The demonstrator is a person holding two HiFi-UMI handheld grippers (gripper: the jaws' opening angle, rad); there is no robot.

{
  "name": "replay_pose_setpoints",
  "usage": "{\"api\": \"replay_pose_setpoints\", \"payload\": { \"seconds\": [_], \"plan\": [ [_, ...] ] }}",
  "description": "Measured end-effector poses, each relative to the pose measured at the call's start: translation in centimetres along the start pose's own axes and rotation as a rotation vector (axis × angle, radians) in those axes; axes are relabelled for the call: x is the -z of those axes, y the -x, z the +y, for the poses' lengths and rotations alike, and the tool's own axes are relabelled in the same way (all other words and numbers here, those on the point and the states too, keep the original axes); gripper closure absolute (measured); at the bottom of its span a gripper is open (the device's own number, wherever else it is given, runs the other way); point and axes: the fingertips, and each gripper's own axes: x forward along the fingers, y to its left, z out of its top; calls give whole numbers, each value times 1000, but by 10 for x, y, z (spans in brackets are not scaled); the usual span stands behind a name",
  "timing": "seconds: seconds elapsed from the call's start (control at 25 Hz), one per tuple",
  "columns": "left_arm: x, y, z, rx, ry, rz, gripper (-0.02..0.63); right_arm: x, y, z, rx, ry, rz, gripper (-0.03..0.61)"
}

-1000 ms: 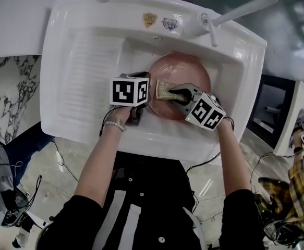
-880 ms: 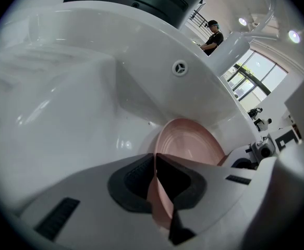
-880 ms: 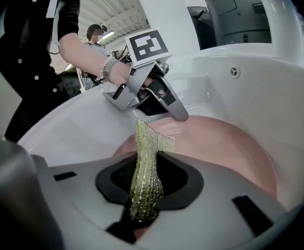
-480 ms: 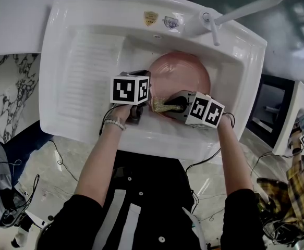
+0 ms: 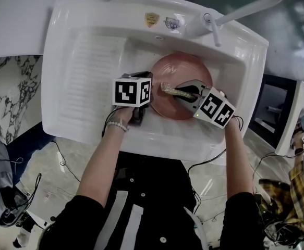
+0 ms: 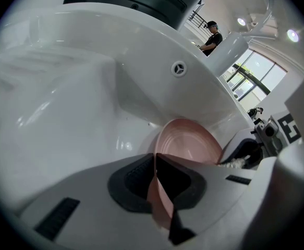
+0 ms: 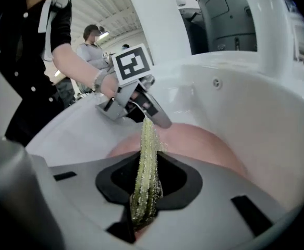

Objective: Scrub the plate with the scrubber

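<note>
A pink plate (image 5: 185,69) lies tilted in the white sink (image 5: 73,30). My left gripper (image 5: 144,102) is shut on the plate's left rim; in the left gripper view the rim (image 6: 159,202) is pinched between the dark pads and the plate (image 6: 191,145) extends beyond. My right gripper (image 5: 187,94) is shut on a yellow-green scrubber (image 5: 173,91), whose free end rests on the plate's middle. In the right gripper view the scrubber (image 7: 147,160) stands edge-on between the jaws, over the plate (image 7: 209,145), pointing at the left gripper (image 7: 141,105).
A white faucet (image 5: 235,12) arches over the sink's back right. A ribbed slope (image 5: 89,72) fills the basin's left half. The overflow hole (image 6: 179,68) sits in the back wall. Cables trail on the floor, and people stand in the background.
The right gripper dragged the scrubber down to the plate's near rim, then back up and right toward the plate's middle. The left gripper and the plate stayed put.
</note>
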Motion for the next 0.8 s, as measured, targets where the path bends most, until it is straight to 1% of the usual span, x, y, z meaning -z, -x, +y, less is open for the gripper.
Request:
{"api": "replay_pose_setpoints", "payload": {
  "seconds": [0.08, 0.16, 0.24, 0.32, 0.36, 0.44, 0.52, 0.8],
  "plan": [
    [0, 0, 0, 1, 0, 0, 597, 1, 7, -26, 143, 6, -5, 502],
    [0, -1, 0, 0, -1, 0, 597, 0, 14, -48, 261, -9, -6, 503],
    [0, -1, 0, -1, 0, 0, 597, 5, 19, -70, 384, -18, 26, 502],
    [0, -1, 0, 0, 0, 0, 597, 13, 25, -87, 486, -47, 61, 503],
    [0, -1, 0, 0, -1, 0, 597, 16, 27, -93, 519, -62, 75, 503],
    [0, -1, 0, 1, -1, 0, 597, 20, 27, -98, 545, -72, 101, 503],
    [0, -1, 0, 1, 0, -1, 597, 25, 23, -96, 543, -58, 141, 502],
    [0, 0, 0, 4, -1, 0, 597, 45, 2, -73, 502, 62, 324, 502]
  ]
}}
